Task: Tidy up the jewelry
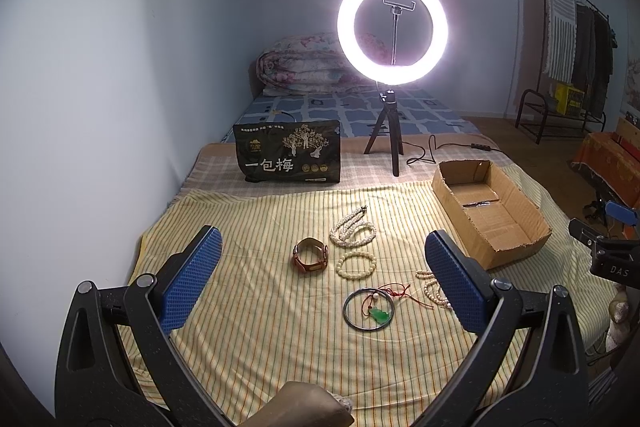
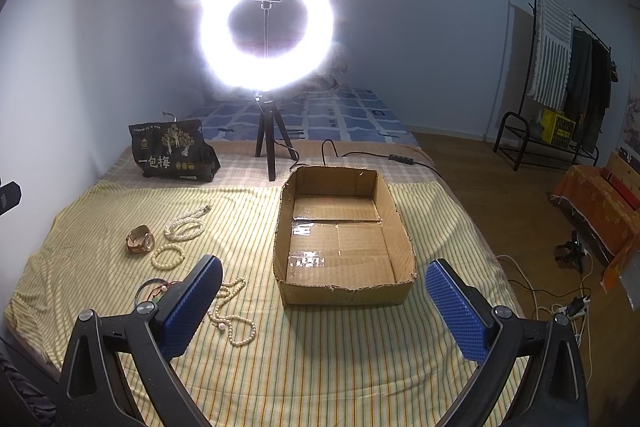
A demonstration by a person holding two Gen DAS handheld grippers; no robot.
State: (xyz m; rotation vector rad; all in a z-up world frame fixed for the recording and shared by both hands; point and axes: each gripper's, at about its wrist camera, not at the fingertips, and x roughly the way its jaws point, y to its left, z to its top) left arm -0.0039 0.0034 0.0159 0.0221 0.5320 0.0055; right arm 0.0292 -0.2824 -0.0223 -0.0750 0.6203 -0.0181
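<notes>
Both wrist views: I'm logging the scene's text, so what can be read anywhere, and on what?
"一包梅": large pale characters on the black bag, readable in both views.
"DAS": on the right gripper's black body, at the left view's right edge.
Small line along the bag's top edge and its round seals: too small to read.
Yellow crate markings: blurred.

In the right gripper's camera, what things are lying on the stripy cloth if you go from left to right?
Brown leather bracelet → small cream bead bracelet → long pearl necklace → open cardboard box.
</notes>
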